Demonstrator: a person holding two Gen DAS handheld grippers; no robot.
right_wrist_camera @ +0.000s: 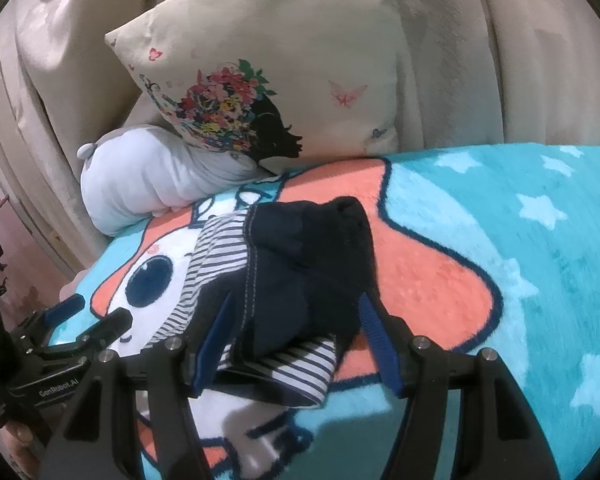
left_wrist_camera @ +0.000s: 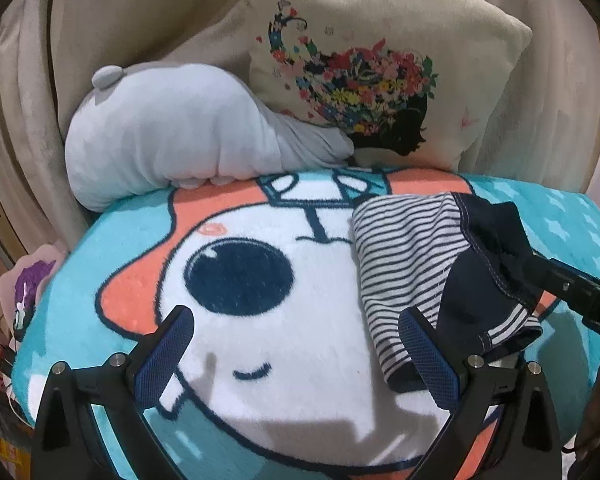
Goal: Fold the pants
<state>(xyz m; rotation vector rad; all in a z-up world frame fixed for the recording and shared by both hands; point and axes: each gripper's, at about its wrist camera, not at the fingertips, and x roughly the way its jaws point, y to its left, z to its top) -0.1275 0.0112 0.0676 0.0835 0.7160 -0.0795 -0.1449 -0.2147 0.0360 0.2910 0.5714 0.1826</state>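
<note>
The small pants (left_wrist_camera: 412,264), navy with a white-and-navy striped lining, lie bunched on a cartoon blanket (left_wrist_camera: 284,320). My left gripper (left_wrist_camera: 296,344) is open and empty, its right finger beside the pants' striped edge. It also shows in the right wrist view (right_wrist_camera: 96,312). My right gripper (right_wrist_camera: 296,308) has its jaws wide apart around the navy bulk of the pants (right_wrist_camera: 300,264); the fabric lies loosely between the fingers, not pinched. The right gripper's body shows in the left wrist view (left_wrist_camera: 580,292) at the right edge.
A grey plush pillow (left_wrist_camera: 180,136) and a cream cushion with a floral print (left_wrist_camera: 380,60) lie at the blanket's far edge, against a beige upholstered back. The teal starred part of the blanket (right_wrist_camera: 540,240) extends right. Pink clutter sits at the left edge (left_wrist_camera: 28,292).
</note>
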